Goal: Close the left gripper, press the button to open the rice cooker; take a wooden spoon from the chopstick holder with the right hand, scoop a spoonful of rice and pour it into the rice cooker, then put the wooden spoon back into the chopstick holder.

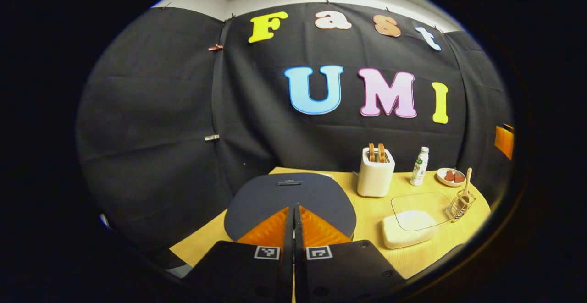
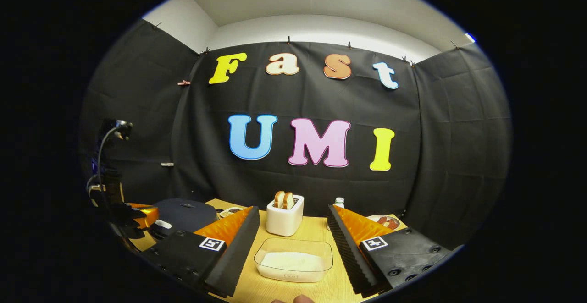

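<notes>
The left claw [image 1: 293, 223] is pressed closed, poised just over the dark lid of the rice cooker [image 1: 290, 197] on the bench [image 1: 376, 211]. The right claw [image 2: 293, 229] is spread wide above the clear tub of rice [image 2: 293, 261]. In the left gripper view, the wooden spoon [image 1: 466, 188] stands in the wire chopstick holder [image 1: 460, 206], beside the tub. In the right gripper view, the right finger hides most of a bottle [image 2: 339, 201].

The dark rice cooker [image 1: 293, 202] sits lid down on the bench. A wooden spoon [image 1: 466, 188] stands tilted in the wire chopstick holder [image 1: 459, 206] (bowl end down); white rice [image 2: 293, 261] fills a clear container [image 2: 321, 248].
</notes>
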Available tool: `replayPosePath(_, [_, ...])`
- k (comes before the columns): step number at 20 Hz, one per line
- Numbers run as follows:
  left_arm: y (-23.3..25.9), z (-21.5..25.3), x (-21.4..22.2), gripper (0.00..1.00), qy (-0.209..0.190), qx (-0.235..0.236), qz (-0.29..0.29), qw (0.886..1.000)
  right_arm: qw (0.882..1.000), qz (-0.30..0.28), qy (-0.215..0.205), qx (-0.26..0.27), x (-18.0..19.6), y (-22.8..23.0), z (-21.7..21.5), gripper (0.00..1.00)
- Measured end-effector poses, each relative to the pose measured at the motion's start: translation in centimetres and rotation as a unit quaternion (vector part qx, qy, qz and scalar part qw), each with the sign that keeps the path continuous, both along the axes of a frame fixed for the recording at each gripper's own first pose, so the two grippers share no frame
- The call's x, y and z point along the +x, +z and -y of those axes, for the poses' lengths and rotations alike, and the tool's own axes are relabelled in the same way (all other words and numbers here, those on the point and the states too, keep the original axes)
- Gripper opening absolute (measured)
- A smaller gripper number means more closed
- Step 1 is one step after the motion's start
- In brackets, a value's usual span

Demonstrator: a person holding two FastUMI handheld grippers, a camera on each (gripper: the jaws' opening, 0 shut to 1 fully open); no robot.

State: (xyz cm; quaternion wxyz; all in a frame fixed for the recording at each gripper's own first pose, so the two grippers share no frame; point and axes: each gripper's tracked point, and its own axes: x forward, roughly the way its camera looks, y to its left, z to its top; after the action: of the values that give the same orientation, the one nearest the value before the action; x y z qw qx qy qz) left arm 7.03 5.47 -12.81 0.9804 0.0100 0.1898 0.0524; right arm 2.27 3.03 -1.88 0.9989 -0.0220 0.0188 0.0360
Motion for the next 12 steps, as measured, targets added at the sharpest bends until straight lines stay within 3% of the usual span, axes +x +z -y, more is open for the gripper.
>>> replayPosePath(6, [-3.6,-0.9,0.8,0.05,0.015,-0.034,-0.058,0.998,1.0,-0.006,-0.009,-0.001,0.1,-0.5,0.5,0.92])
replayPosePath(12, [-3.7,-1.0,0.6,0.06,0.024,-0.034,-0.056,0.998,1.0,-0.013,-0.017,0.002,0.2,-1.0,1.0,0.92])
